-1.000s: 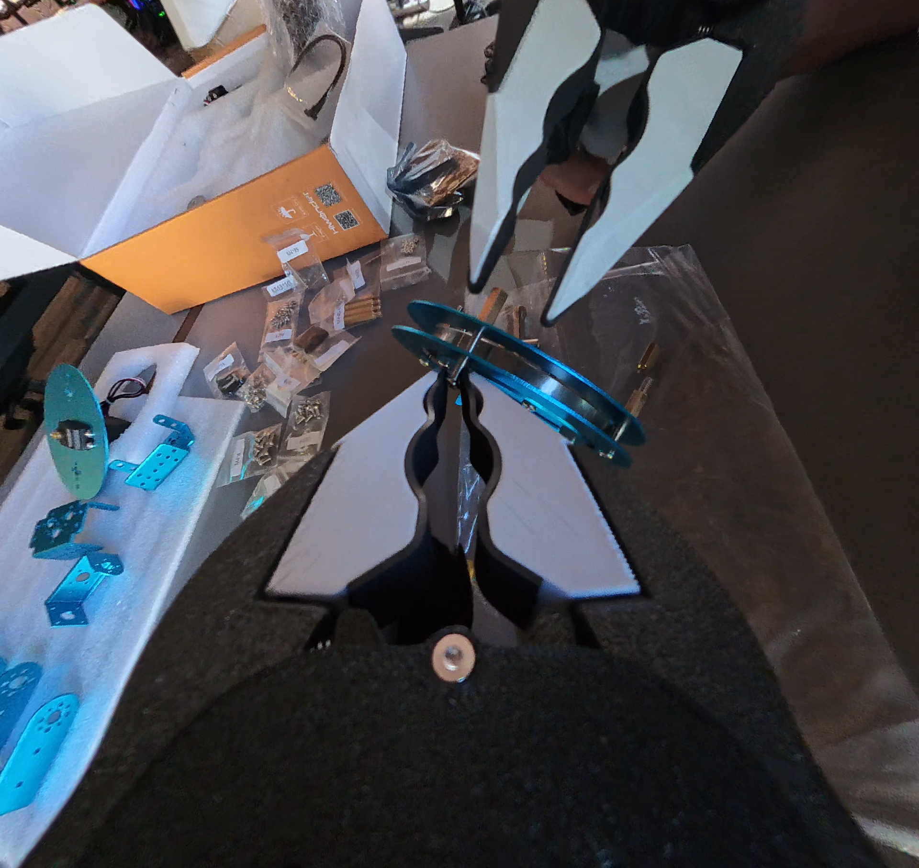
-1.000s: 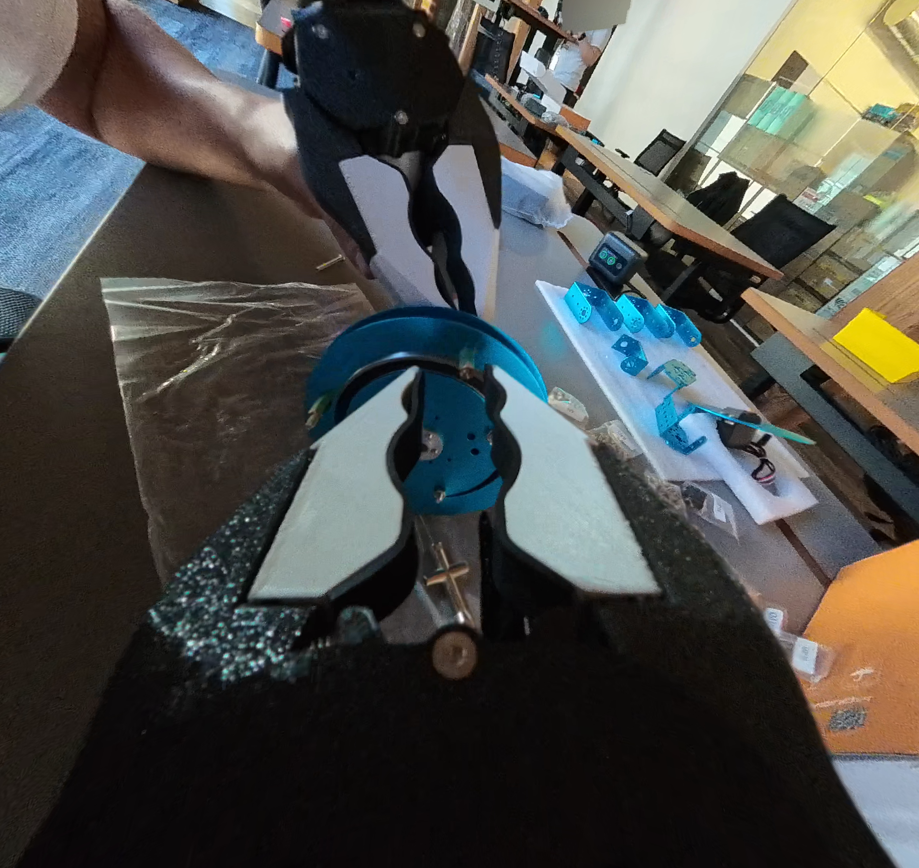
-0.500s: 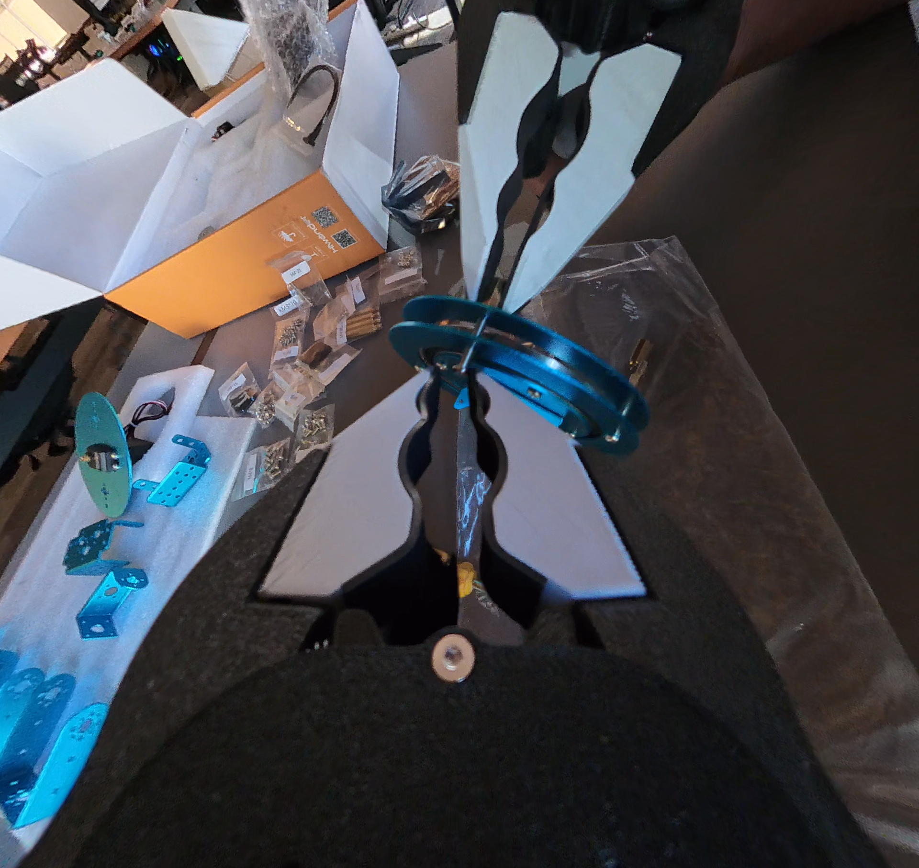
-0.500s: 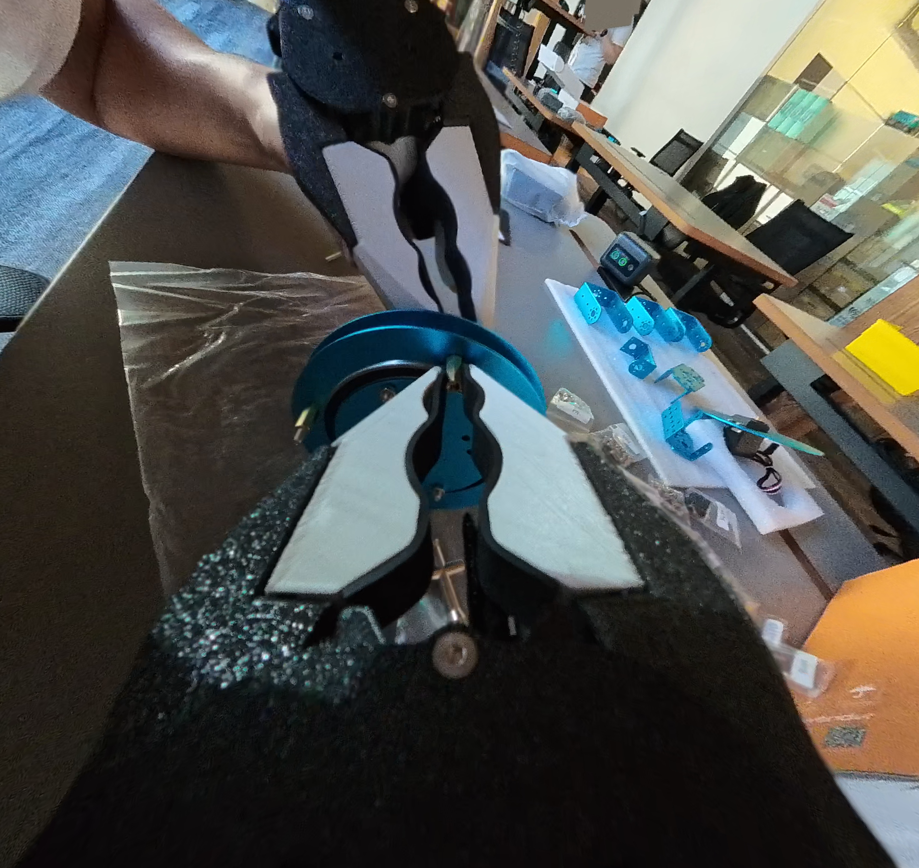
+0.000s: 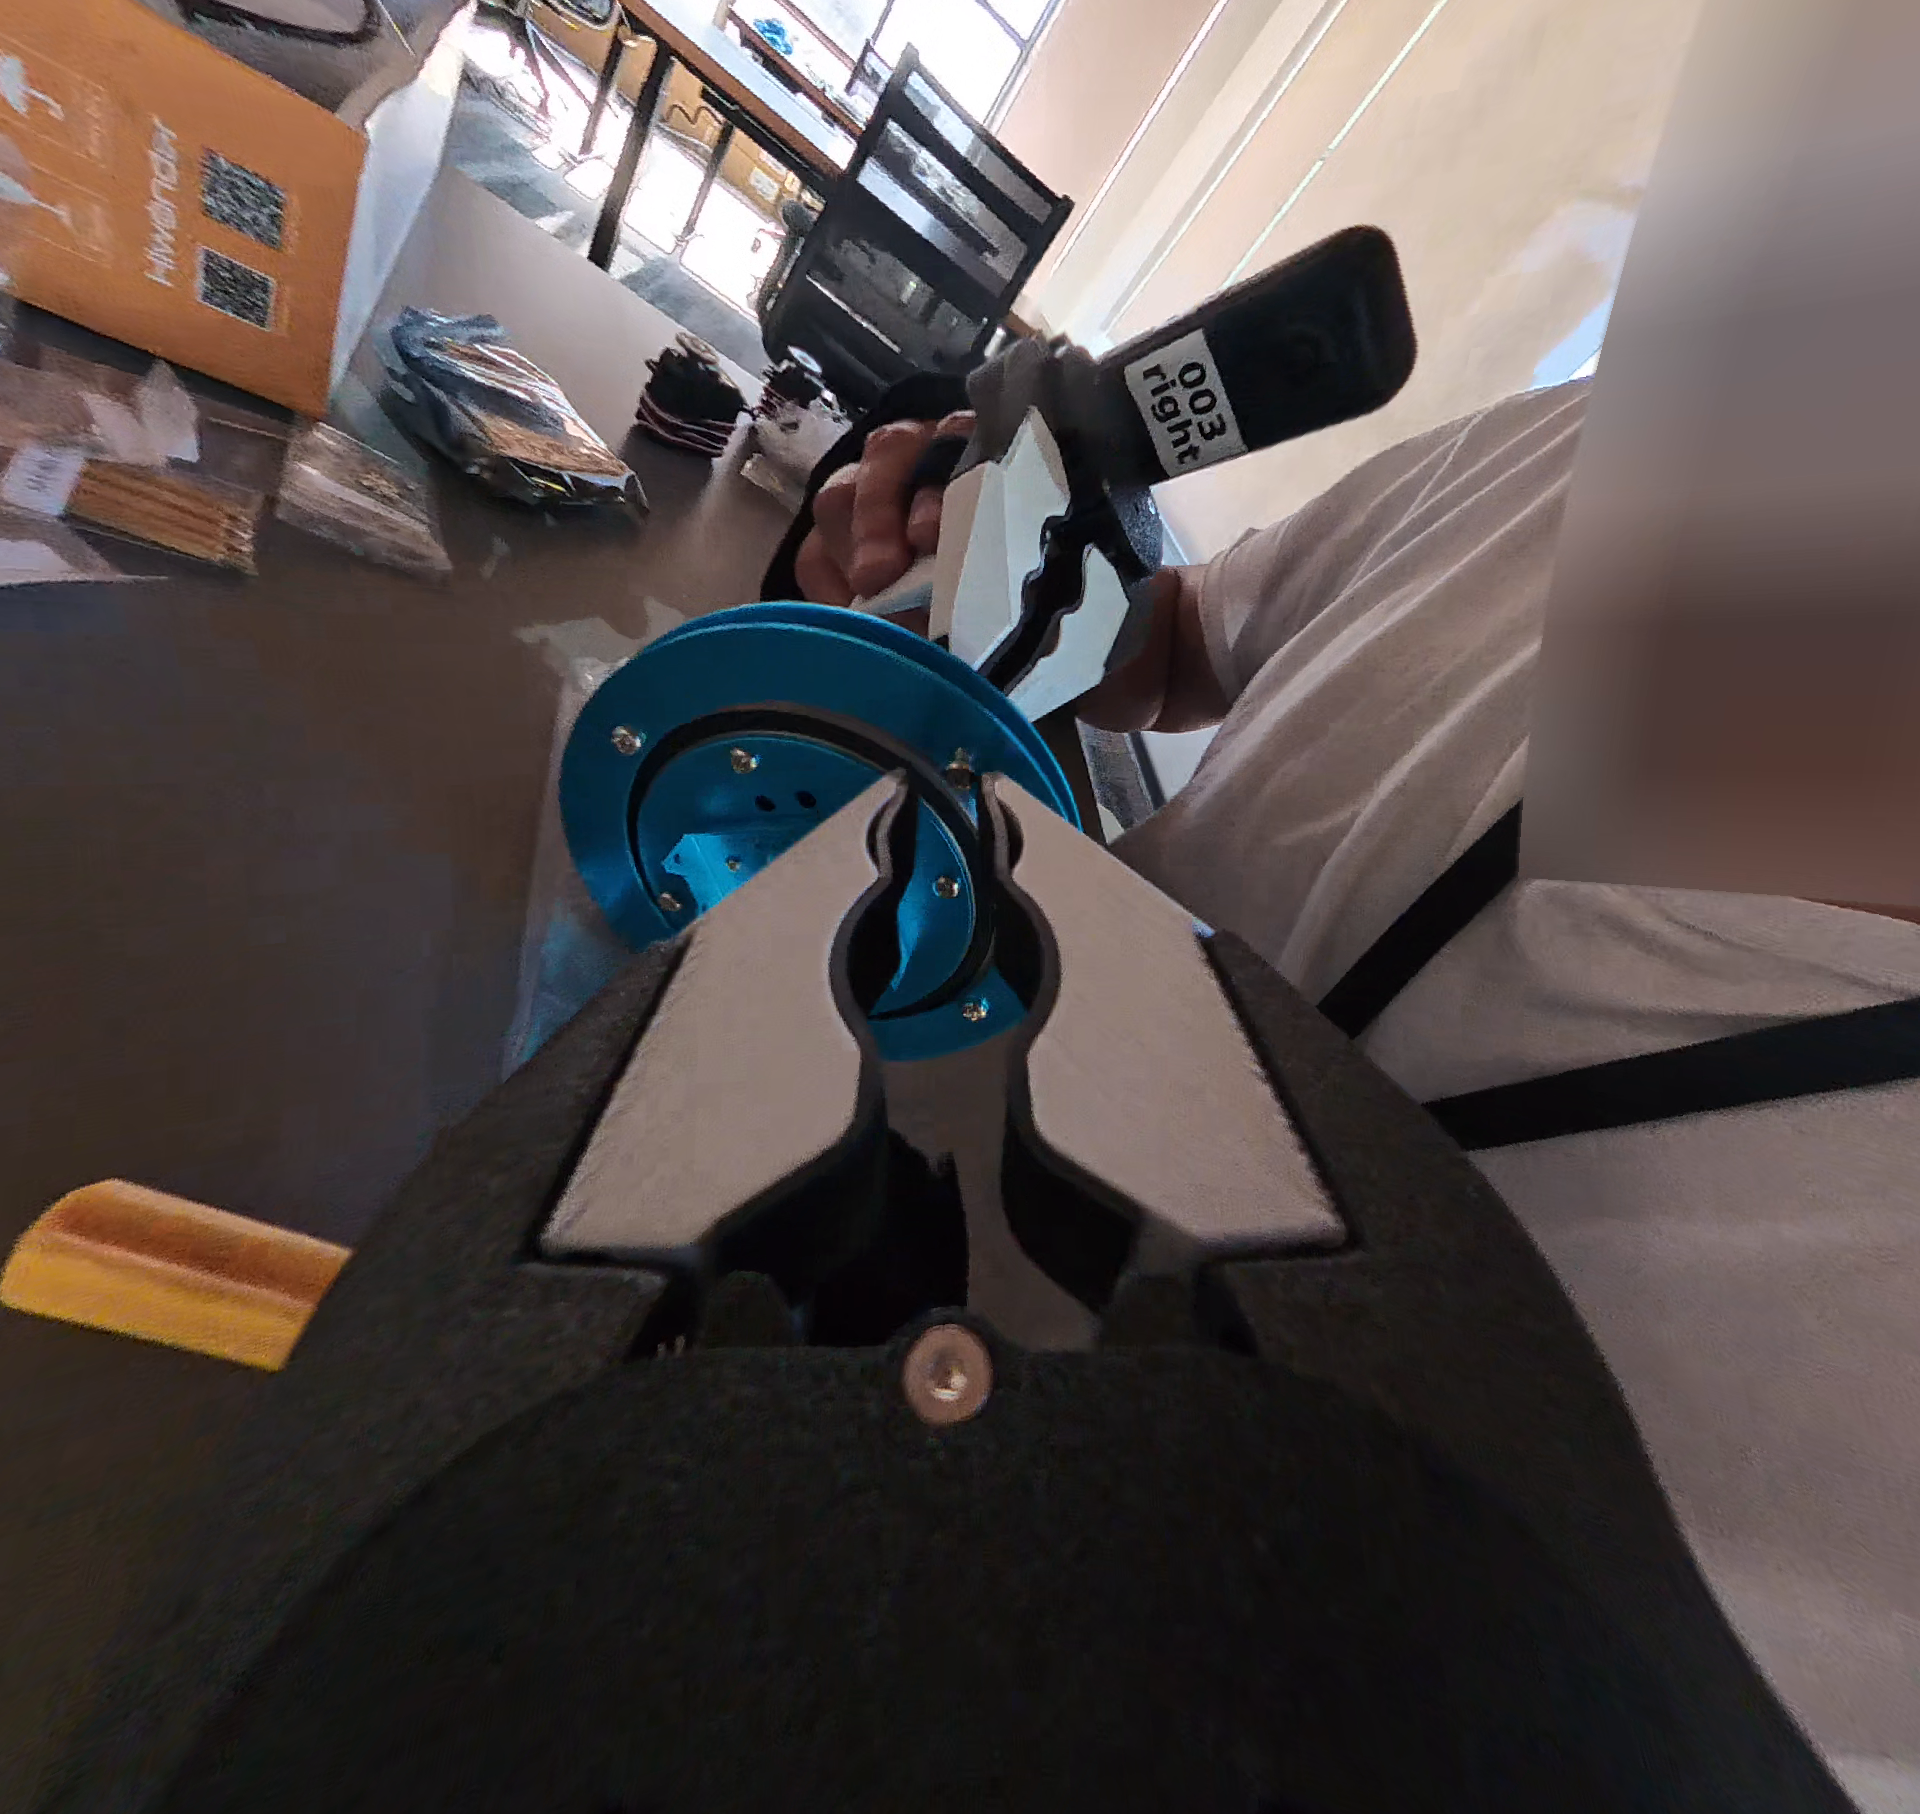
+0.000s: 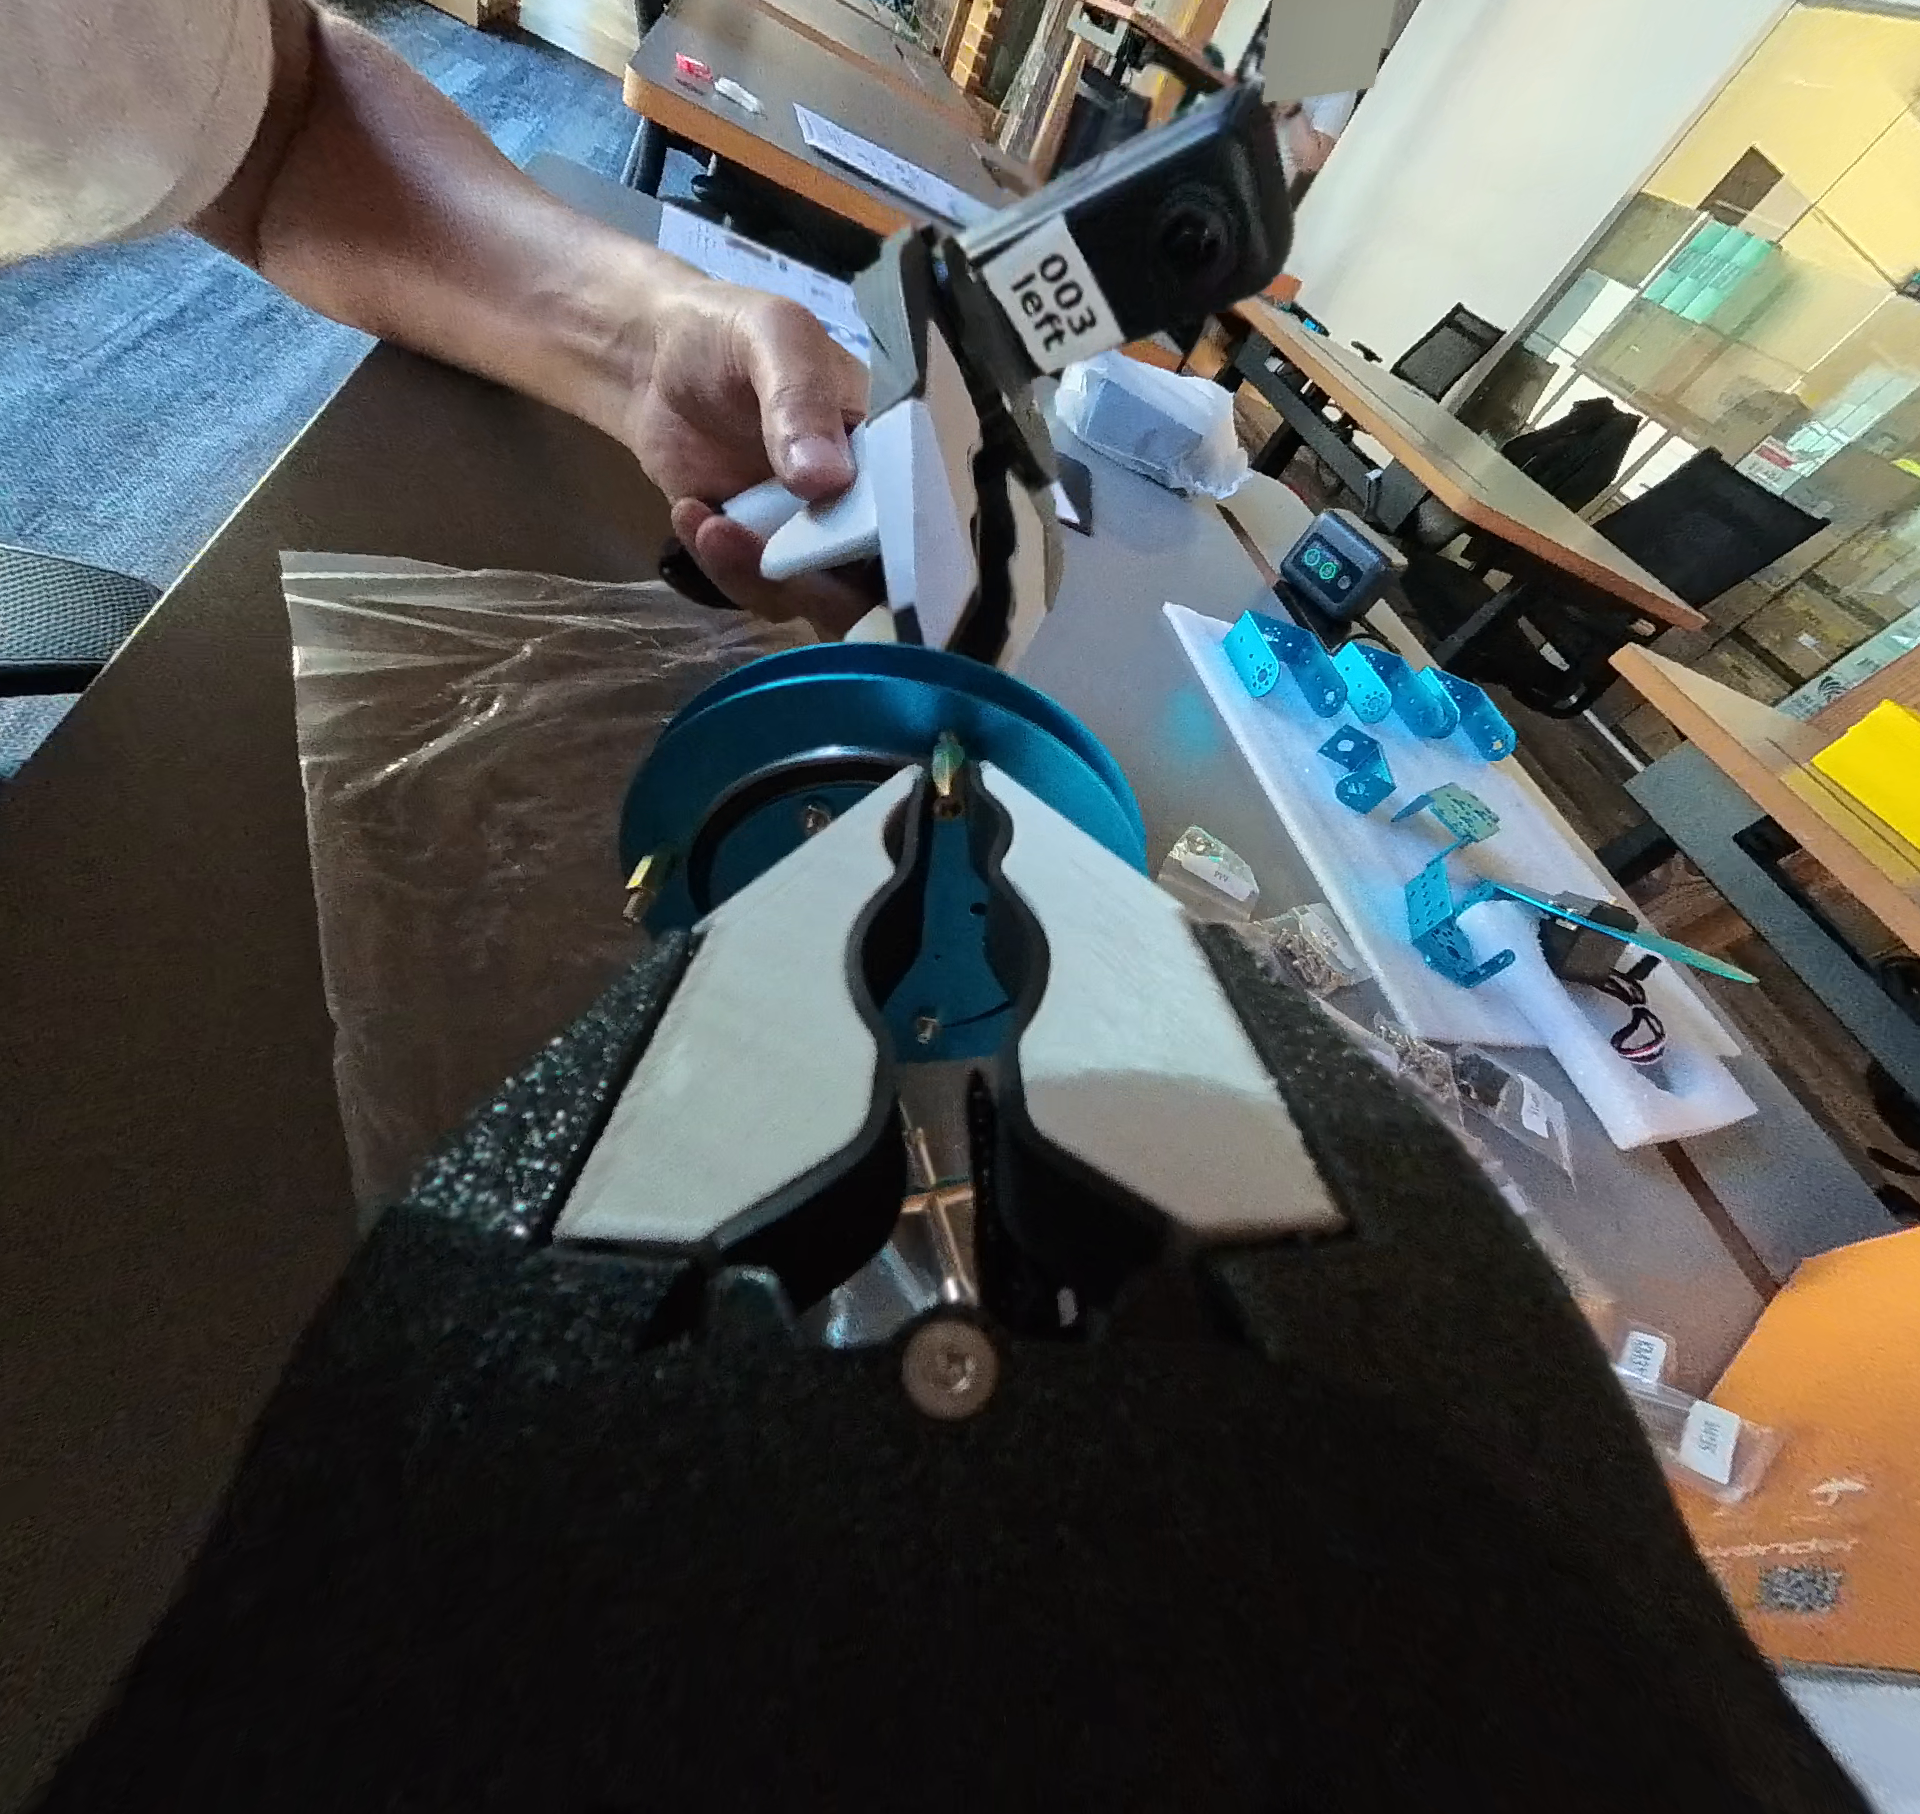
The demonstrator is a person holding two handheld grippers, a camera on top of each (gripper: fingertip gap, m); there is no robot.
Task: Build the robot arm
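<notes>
The blue disc assembly [image 5: 790,808] is held edge-up above the surface [image 5: 260,829], clamped by left gripper [image 5: 940,793]; right gripper [image 6: 951,782] is closed on its brass standoff [image 6: 948,762].

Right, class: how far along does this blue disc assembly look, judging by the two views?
Done: the blue disc assembly has two discs joined, with screws and brass standoffs fitted. In hand: the left hand-held gripper and right hand-held gripper both grip its rim above the clear bag. Left, probably: blue brackets lie loose on the white foam, beside small hardware bags.
</notes>
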